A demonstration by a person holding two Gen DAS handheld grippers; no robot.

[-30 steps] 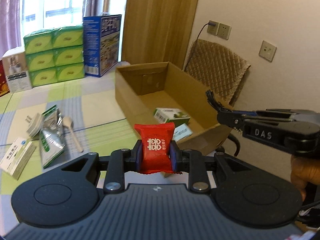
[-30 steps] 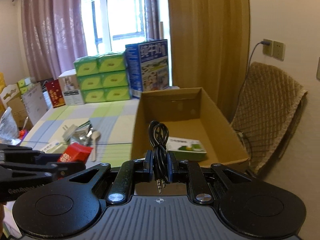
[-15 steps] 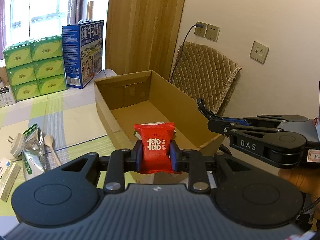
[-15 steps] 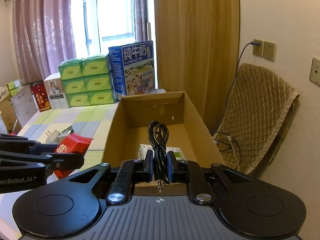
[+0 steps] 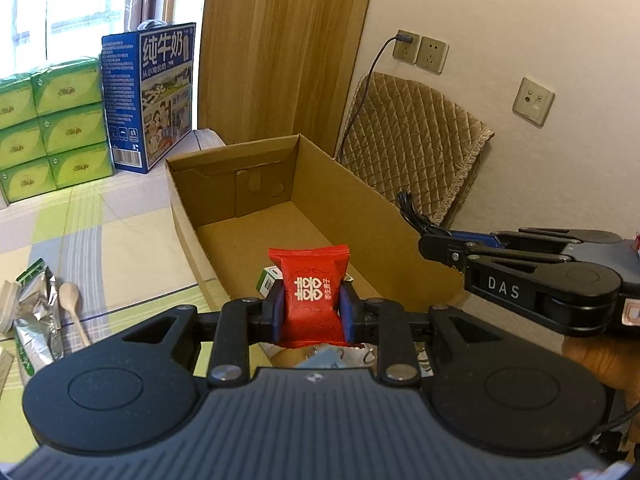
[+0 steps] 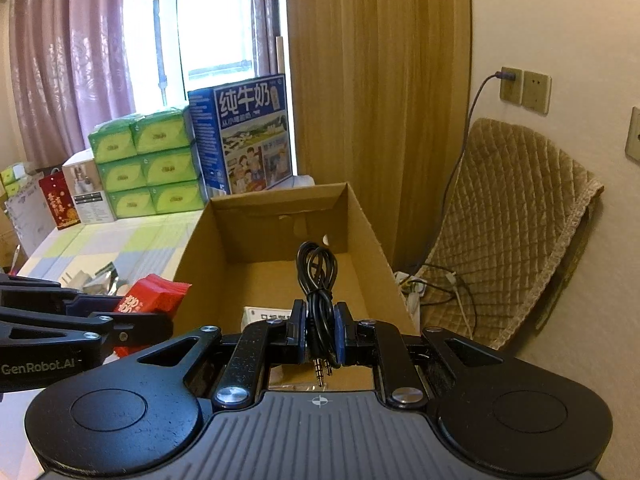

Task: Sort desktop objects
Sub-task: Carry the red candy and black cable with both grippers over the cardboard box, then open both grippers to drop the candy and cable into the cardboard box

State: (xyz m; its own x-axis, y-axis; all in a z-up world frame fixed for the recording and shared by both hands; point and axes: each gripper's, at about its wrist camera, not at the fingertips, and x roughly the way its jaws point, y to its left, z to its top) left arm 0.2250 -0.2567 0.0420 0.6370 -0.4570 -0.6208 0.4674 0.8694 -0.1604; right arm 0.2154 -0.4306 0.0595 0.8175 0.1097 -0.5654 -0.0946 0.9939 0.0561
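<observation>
The left tongs grip an upright red packet, and the right tongs pinch a coiled black cable. Both hover above the near end of the open cardboard box. A spoon lies on the worktop at nine o'clock.

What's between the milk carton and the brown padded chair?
The open cardboard box sits between milk carton and padded chair, with a wooden panel behind, per right wrist view.
</observation>
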